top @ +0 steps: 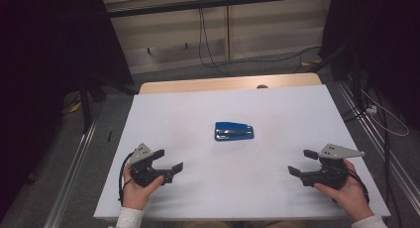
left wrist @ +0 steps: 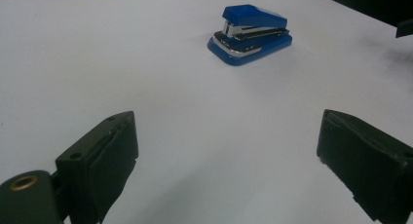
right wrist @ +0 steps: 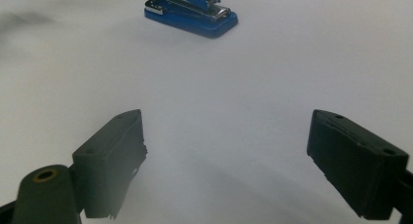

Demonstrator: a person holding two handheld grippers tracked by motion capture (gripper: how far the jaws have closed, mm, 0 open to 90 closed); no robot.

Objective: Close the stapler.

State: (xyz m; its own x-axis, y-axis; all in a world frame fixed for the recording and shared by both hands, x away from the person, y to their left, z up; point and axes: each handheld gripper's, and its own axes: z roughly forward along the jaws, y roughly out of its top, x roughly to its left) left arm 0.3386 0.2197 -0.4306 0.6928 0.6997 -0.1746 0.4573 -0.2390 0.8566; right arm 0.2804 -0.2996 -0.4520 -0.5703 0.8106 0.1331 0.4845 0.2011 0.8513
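Stapler [top: 234, 131]: blue, chrome-trimmed, lying flat, table centre | your left gripper [top: 170, 160] at 8 o'clock, right gripper [top: 298, 162] at 4 o'clock: both released, empty

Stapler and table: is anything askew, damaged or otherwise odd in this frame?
Nothing stands out. The blue stapler lies flat and closed on the white table, apart from both grippers.

Blue stapler [top: 234, 131] closed, flat on white table centre, untouched.
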